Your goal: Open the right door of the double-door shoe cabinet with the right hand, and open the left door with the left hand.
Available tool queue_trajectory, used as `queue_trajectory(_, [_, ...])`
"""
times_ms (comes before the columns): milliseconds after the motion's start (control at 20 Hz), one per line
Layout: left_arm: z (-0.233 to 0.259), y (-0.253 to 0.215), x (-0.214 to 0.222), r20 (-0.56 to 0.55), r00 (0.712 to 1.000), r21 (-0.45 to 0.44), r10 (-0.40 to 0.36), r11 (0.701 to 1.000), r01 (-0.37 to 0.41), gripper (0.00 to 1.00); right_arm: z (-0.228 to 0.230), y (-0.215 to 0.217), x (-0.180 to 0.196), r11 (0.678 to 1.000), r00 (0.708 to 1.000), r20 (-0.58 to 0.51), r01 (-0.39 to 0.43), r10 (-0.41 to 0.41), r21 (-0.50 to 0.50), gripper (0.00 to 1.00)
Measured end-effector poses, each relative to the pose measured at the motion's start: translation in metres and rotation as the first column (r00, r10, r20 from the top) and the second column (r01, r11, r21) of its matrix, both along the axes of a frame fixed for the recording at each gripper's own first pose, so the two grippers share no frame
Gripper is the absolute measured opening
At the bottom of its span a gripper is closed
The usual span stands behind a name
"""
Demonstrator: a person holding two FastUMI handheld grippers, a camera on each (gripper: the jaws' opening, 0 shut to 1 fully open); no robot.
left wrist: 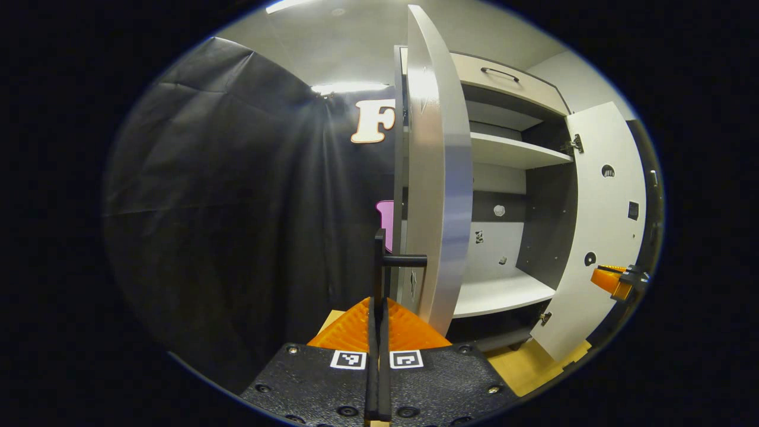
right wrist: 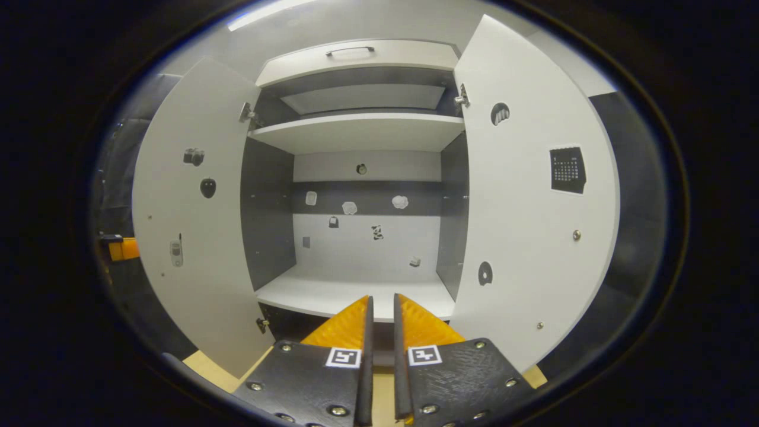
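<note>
The shoe cabinet [right wrist: 362,133] stands with both doors swung out. The left door [left wrist: 436,178] appears edge-on in the left gripper view, and its black bar handle [left wrist: 379,261] runs down between my left gripper's [left wrist: 379,314] fingers, which are shut on it. In the right gripper view the left door [right wrist: 190,225] and the right door [right wrist: 528,207] flank the empty shelves. My right gripper [right wrist: 382,314] points at the lower shelf, its fingers a narrow slit apart with nothing between them. From the left gripper view, the right gripper [left wrist: 616,279] sits at the outer edge of the right door [left wrist: 602,225].
A closed drawer [right wrist: 356,56] with a dark handle tops the cabinet. Small stickers dot the back panel [right wrist: 367,237] and the doors' inner faces. Black cloth wall [left wrist: 237,207] hangs left of the cabinet. Tan floor [left wrist: 533,367] lies below the doors.
</note>
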State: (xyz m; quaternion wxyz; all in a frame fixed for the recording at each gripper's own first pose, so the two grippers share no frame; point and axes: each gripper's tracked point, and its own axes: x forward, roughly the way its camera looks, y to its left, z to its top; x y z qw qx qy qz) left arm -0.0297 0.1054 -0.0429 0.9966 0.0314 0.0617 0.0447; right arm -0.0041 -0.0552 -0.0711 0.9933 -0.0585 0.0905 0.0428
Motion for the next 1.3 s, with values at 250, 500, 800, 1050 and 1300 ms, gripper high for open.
queue_trajectory(250, [0.003,0.004,-0.008,-0.003,1.000,0.008,0.028,1.000,-0.028,0.08,0.000,0.003,-0.002,1.000,1.000,0.000,-0.012,0.012,0.005,0.15])
queue_trajectory(500, [0.020,0.009,-0.030,0.020,0.997,0.020,0.070,0.997,-0.070,0.11,-0.001,0.011,-0.003,0.999,0.999,-0.006,-0.038,0.038,0.008,0.14])
queue_trajectory(800, [0.064,-0.016,-0.051,0.095,0.995,-0.014,0.035,0.999,-0.034,0.05,-0.001,0.019,-0.008,0.998,0.998,-0.009,-0.066,0.066,0.009,0.15])
queue_trajectory(1050, [0.074,-0.060,-0.046,0.124,0.990,-0.014,-0.065,0.998,0.067,0.06,0.004,0.016,-0.017,0.998,0.998,-0.008,-0.057,0.057,0.018,0.15])
queue_trajectory(1300, [0.061,-0.119,-0.024,0.105,0.974,-0.026,-0.202,0.978,0.206,0.07,0.031,0.001,-0.024,0.999,0.999,0.040,-0.014,0.012,0.035,0.15])
